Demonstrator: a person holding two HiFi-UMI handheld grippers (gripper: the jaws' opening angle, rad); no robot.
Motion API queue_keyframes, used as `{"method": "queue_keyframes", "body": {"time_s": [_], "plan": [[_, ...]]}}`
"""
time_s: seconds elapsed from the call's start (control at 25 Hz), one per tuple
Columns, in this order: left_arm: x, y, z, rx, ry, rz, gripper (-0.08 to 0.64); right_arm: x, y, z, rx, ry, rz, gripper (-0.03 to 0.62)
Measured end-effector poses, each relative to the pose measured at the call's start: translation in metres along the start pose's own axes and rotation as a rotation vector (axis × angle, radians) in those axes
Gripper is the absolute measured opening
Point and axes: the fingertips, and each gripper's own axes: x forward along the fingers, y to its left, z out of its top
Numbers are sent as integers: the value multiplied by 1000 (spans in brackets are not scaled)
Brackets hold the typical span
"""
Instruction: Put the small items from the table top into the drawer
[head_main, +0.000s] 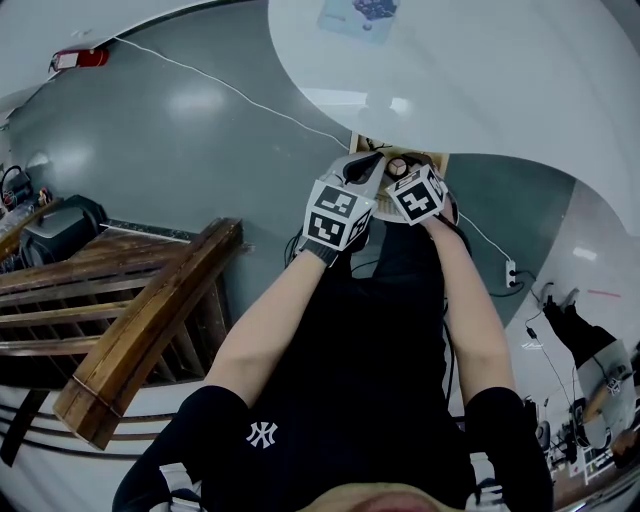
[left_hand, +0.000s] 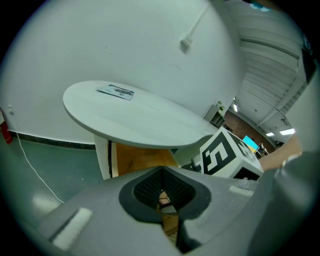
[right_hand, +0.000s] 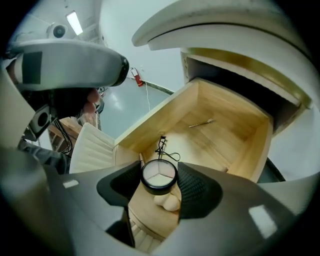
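Left claw (left_hand: 162, 191): jaws are sitting pressed together and gripping nothing; only a thin slit is showing below the pads, with pale wood peeking through it.
Card (left_hand: 116, 91): is lying flat on the far part of the table top, well apart from both claws.
Table (left_hand: 145, 122): round and white; its top is overhanging the drawer opening.
Marker cube (left_hand: 225, 155): is riding on the right claw, just beside the left claw.
Right claw (right_hand: 161, 186): is pointing steeply down into the drawer and pinching the compact, one pad pressing on each side of its rim.
Compact (right_hand: 159, 174): round and black-rimmed, showing three pale pans; is hanging in the right claw over the near part of the drawer, above the beige lump.
Eyelash curler (right_hand: 162, 146): black; is lying on the drawer floor beyond the compact.
Beige lump (right_hand: 167, 201): rounded; is sitting just under the compact, partly hidden by it.
Thin stick (right_hand: 200, 123): is lying toward the back of the drawer, apart from the curler.
Drawer (right_hand: 252, 145): pale wood; is standing pulled out from under the table.
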Motion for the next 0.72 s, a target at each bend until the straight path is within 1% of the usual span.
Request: {"method": "queue_keyframes", "body": {"time_s": [0.08, 0.2, 0.36, 0.44, 0.52, 0.72], "plan": [[-2, 2, 2, -3, -1, 2, 0, 1, 2, -5, 3, 23, 6, 243], [-4, 3, 4, -6, -3, 5, 0, 1, 2, 0, 0, 9, 15, 256], [-8, 4, 9, -4, -10, 7, 0, -1, -2, -2, -25, 21, -14, 262], [-12, 2, 11, -2, -12, 6, 0, -7, 0, -2, -44, 25, -22, 236], [-18, -2, 15, 2, -17, 4, 0, -19, 1, -1, -47, 11, -31, 191], [-40, -16, 28, 22, -40, -1, 0, -59, 15, 11, -44, -65, -70, 93]]}}
